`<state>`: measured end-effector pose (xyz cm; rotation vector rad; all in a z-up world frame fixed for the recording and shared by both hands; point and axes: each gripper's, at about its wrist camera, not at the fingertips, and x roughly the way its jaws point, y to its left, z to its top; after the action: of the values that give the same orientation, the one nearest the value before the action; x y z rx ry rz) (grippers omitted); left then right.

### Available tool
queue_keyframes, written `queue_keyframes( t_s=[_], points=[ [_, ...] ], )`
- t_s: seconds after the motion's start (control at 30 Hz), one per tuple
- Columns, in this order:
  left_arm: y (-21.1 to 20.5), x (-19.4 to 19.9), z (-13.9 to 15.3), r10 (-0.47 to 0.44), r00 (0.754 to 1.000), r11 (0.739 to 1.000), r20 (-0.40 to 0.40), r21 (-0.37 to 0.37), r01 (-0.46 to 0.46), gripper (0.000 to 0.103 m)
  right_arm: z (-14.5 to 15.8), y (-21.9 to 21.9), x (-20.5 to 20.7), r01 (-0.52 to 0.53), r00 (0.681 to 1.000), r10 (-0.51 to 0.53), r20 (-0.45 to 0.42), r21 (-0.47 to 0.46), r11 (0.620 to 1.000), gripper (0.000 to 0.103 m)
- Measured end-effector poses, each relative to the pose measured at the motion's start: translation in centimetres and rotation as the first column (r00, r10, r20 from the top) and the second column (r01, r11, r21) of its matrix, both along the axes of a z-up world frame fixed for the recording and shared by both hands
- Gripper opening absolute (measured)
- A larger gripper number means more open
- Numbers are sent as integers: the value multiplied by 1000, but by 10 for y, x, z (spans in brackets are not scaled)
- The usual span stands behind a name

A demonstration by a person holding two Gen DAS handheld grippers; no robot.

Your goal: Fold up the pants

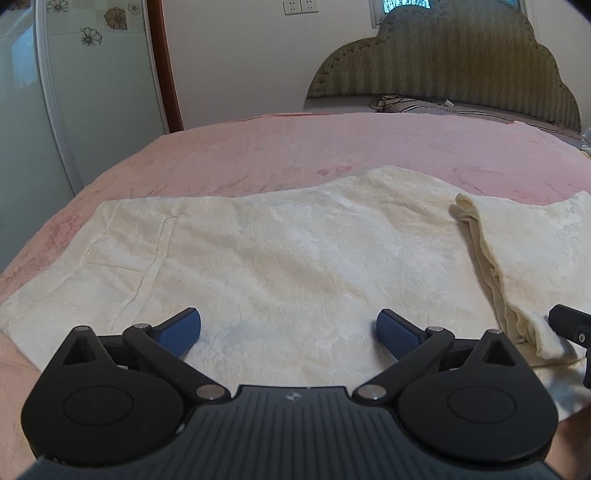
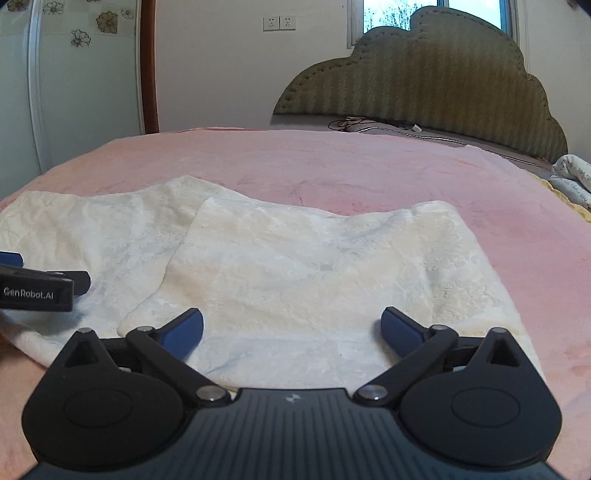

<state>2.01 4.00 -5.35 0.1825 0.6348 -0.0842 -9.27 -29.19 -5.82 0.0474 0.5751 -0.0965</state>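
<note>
The cream, damask-patterned pants (image 1: 295, 251) lie flat on the pink bedspread (image 1: 295, 144) below the headboard (image 1: 443, 62), their right end doubled back over itself (edges slightly uneven).

On the pink bed (image 1: 258, 147), you have one pair of cream pants (image 1: 295, 240), its end at the bed's right folded over. Two grippers, left (image 1: 288, 328) and right (image 2: 291, 326), each with two blue pads. One headboard (image 2: 424, 85); two wall sockets (image 2: 279, 23).
</note>
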Motion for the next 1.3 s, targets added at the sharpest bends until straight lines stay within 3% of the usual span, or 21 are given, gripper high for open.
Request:
queue_keyframes(
  t_s=[0.13, 0.37, 0.57, 0.73, 0.83, 0.93, 1.0, 1.07, 1.1, 1.17, 1.23, 1.3],
  points=[
    [-4, -3, -1, 2, 1000, 1000, 26, 30, -3, 103, -1, -1, 1, 0, 1000, 0, -2, 14, 1000, 103],
    [5, -1, 1, -15, 1000, 1000, 2, -16, 15, 103, -3, -6, 4, -1, 1000, 1, -12, 51, 999, 103],
    [32, -11, 21, -4, 1000, 998, 23, -56, 6, 101, -1, -10, 0, -18, 1000, 17, 10, 80, 997, 103],
    [75, -15, 36, 78, 997, 990, 12, -120, -76, 100, 14, 10, -9, -159, 986, 153, 73, 97, 982, 103],
    [110, -14, 46, 146, 989, 976, -11, -161, -145, 100, 30, 42, -8, -336, 940, 327, 93, 115, 935, 103],
    [152, -17, 56, 268, 963, 939, -35, -217, -269, 101, 41, 90, -6, -487, 870, 486, 82, -18, 873, 103],
    [180, -17, 61, 342, 936, 896, -82, -272, -351, 101, 43, 124, -5, -563, 818, 572, 61, -114, 818, 103],
    [209, -18, 63, 379, 912, 837, -155, -364, -409, 101, 42, 156, -3, -619, 769, 638, 44, -194, 761, 102],
    [222, -17, 63, 384, 903, 803, -192, -414, -429, 101, 41, 171, -3, -642, 745, 666, 36, -229, 731, 101],
    [238, -15, 62, 363, 899, 765, -246, -473, -438, 101, 39, 201, -4, -680, 699, 715, 14, -299, 670, 95],
    [245, -14, 60, 338, 896, 734, -287, -516, -442, 101, 32, 228, -2, -703, 661, 750, -24, -370, 608, 87],
    [249, -11, 57, 300, 897, 711, -324, -551, -436, 101, 25, 249, -2, -700, 647, 761, -50, -435, 567, 77]
  ],
)
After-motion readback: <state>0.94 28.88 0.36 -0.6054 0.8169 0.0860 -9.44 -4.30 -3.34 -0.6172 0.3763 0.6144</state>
